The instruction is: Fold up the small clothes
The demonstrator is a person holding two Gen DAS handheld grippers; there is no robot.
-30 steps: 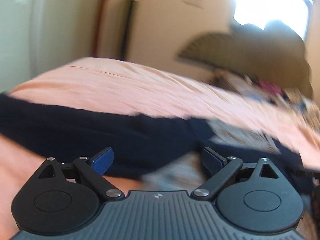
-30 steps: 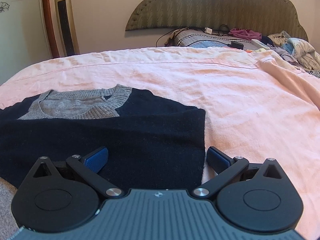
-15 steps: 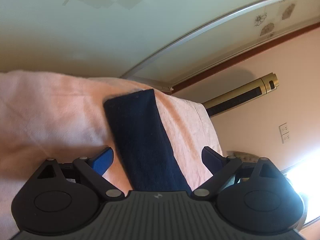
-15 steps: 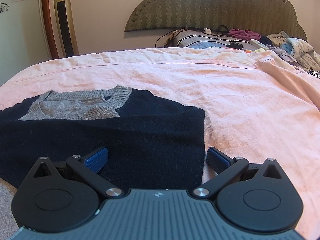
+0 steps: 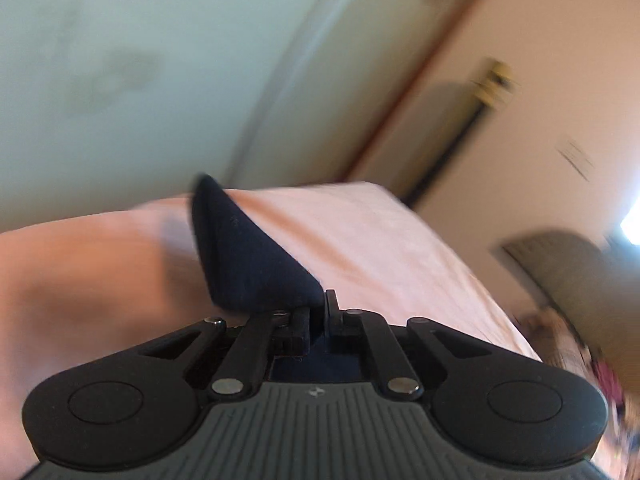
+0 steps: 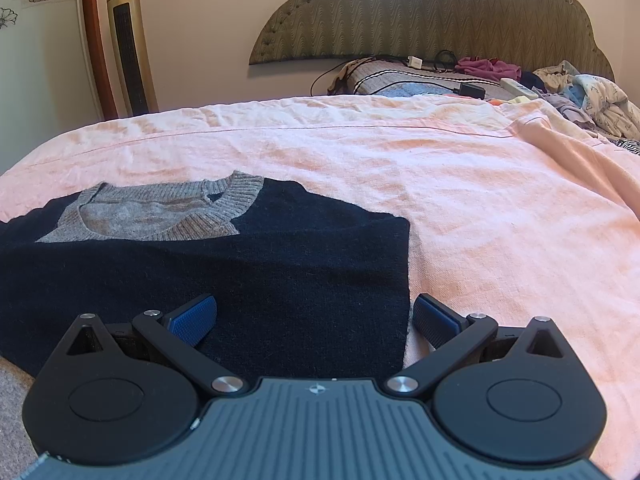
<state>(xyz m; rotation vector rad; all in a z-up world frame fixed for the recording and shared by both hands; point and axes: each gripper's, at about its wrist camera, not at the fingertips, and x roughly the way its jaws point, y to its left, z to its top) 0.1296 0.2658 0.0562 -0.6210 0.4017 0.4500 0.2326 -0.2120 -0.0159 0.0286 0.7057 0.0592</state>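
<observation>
On pink bedsheet (image 6: pixel 480 208), left gripper (image 5: pixel 319 304) pinching navy sweater (image 6: pixel 240 272), right gripper (image 6: pixel 314 320) spread.

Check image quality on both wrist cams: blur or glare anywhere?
Left wrist: motion-blurred background, blown-out window at the right edge; the left gripper and the navy sleeve it pinches stay fairly sharp. Right wrist: sharp, evenly daylit, fisheye bowing on the pink sheet; sweater crisp.

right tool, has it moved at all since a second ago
No. The right tool sits open over the navy sweater, framed the same against the headboard.
</observation>
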